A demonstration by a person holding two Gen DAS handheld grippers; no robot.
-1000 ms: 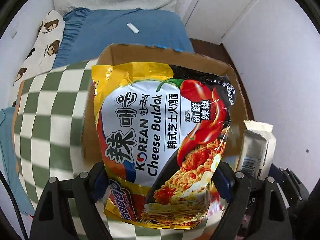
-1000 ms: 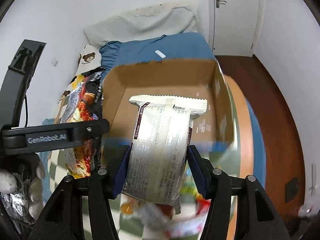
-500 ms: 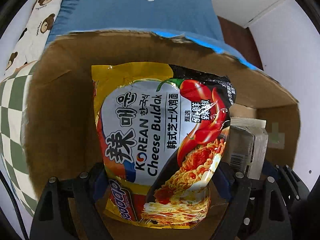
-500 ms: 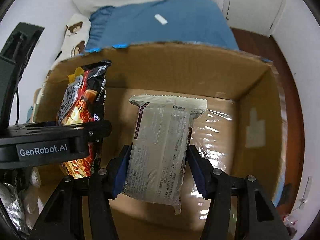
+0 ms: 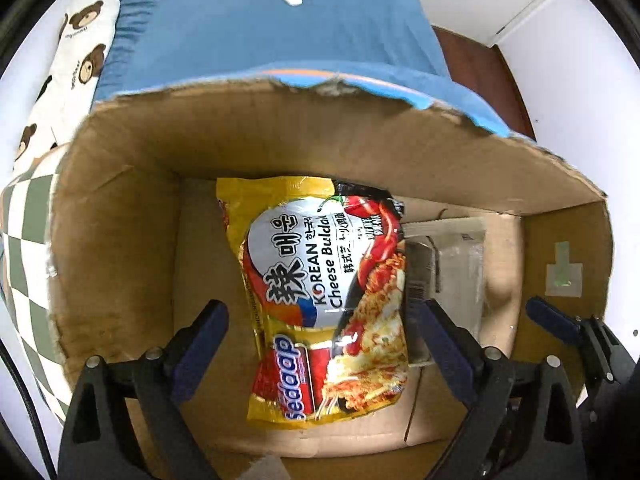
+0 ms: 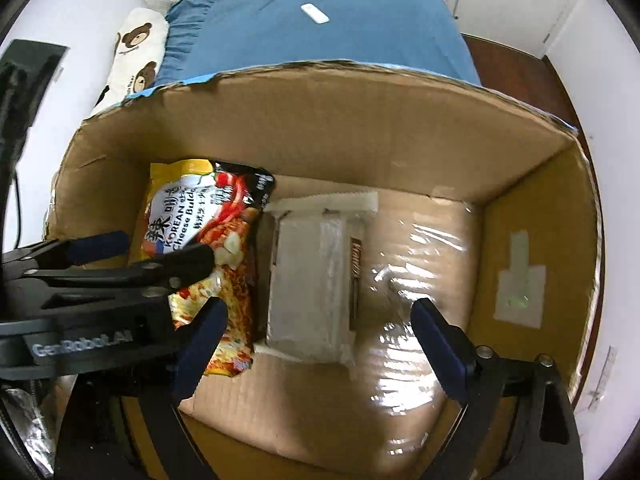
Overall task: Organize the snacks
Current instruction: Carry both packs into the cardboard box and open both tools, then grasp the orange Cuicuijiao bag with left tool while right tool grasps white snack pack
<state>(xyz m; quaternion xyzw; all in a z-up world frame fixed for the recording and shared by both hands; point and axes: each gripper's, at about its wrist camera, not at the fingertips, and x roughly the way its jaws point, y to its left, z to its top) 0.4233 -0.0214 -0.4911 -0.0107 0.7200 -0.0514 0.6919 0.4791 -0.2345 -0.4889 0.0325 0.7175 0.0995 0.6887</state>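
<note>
While both packets now lie on the floor of the cardboard box, the step in hand is the release, and it looks all but done. The left tongs stand wide apart, their jaws having just been opening, with the noodle packet lying flat below and between them, touched by neither pad. The right tongs are likewise spread, jaws just opened, and the white wrapped packet rests on the box floor beneath them, free of the pads.

The two packets sit side by side, the noodle packet's edge touching or slightly overlapping the white one; which, I cannot tell. The box stands beside a bed with a blue blanket.

To finish well, I would lift both tongs straight up, keeping them spread, so no pad catches a crinkly wrapper and drags it. The left tongs reach across the right-wrist view just beside the right ones, so the hands should rise without crossing. The right half of the box floor, glossy with tape, is bare, room for the next snacks to be laid in a tidy row.
</note>
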